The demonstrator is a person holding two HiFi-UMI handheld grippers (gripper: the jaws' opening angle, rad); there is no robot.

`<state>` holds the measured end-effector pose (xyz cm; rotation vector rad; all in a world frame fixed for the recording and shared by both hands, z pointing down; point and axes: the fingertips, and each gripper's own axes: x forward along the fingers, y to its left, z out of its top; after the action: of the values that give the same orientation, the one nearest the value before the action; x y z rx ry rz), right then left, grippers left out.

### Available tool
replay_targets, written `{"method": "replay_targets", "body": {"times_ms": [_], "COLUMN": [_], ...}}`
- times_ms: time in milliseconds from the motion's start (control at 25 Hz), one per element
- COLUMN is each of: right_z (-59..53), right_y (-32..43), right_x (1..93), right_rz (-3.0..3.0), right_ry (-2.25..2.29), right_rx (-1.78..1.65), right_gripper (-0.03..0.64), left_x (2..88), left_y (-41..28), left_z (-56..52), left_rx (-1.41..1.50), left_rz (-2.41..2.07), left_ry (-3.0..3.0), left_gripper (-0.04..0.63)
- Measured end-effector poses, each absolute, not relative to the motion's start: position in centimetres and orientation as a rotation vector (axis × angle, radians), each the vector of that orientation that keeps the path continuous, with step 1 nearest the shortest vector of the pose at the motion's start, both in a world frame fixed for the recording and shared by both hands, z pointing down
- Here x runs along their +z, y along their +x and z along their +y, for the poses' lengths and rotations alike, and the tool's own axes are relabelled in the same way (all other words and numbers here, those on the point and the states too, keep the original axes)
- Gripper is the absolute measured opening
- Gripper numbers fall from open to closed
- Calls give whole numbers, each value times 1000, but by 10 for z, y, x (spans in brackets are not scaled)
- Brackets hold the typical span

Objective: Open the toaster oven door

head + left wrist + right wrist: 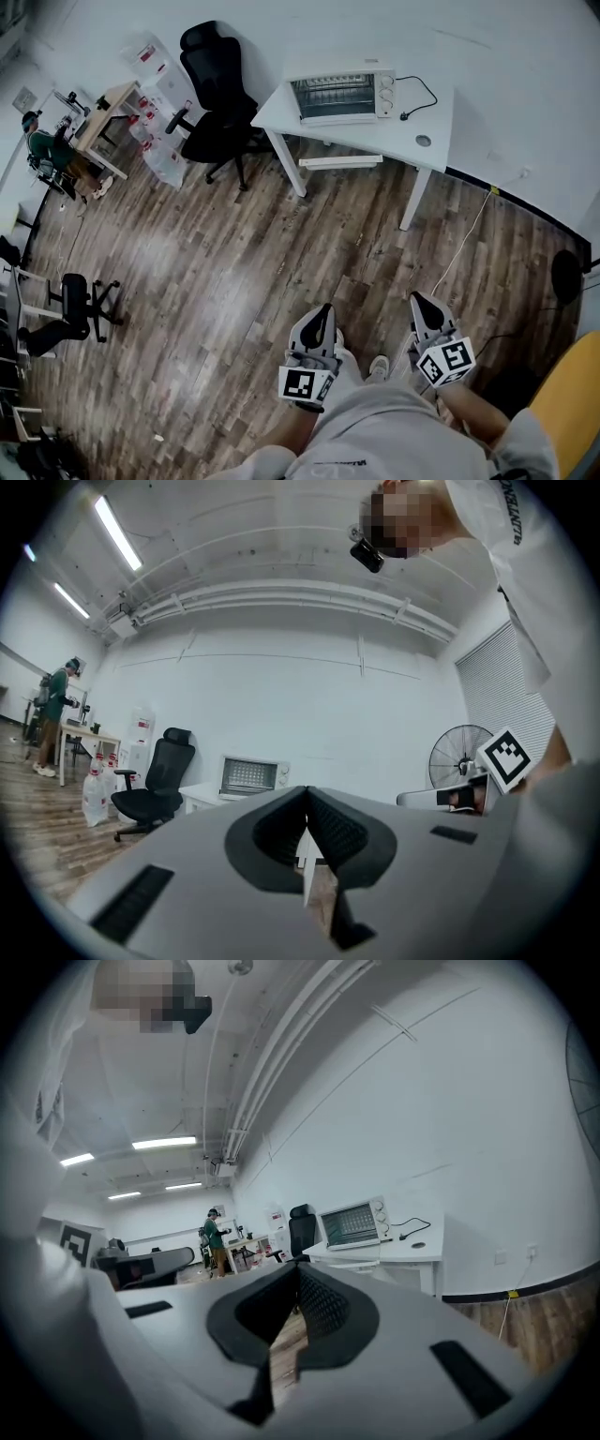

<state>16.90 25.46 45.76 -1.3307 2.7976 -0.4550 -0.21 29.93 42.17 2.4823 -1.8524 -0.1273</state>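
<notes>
Toaster oven [342,96], a white metal box with a glass door, sits on the white table [433,111] by the far wall, door shut. Nothing of the task is done. Your left gripper [323,317] and right gripper [420,302] are both clenched on nothing, well apart from it across the wooden plank floor [234,262]. You have yet to walk up, take the handle and pull.

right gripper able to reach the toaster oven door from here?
Probably not yet: the right gripper is well short of the toaster oven, across the floor. Nothing blocks the way.
</notes>
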Motion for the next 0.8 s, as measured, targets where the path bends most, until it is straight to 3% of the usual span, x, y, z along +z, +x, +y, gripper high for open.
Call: {"method": "replay_targets", "body": {"times_ms": [800], "right_z": [302], "right_y": [176], "right_x": [423], "right_rz": [2747], "right_ry": [-1273], "right_rx": [-351], "right_gripper": [17], "left_x": [380], "left_y": [3], "left_z": [374], "left_rx": [-181], "left_rz": [-1909], "left_ry": [2555], "left_gripper": [8]}}
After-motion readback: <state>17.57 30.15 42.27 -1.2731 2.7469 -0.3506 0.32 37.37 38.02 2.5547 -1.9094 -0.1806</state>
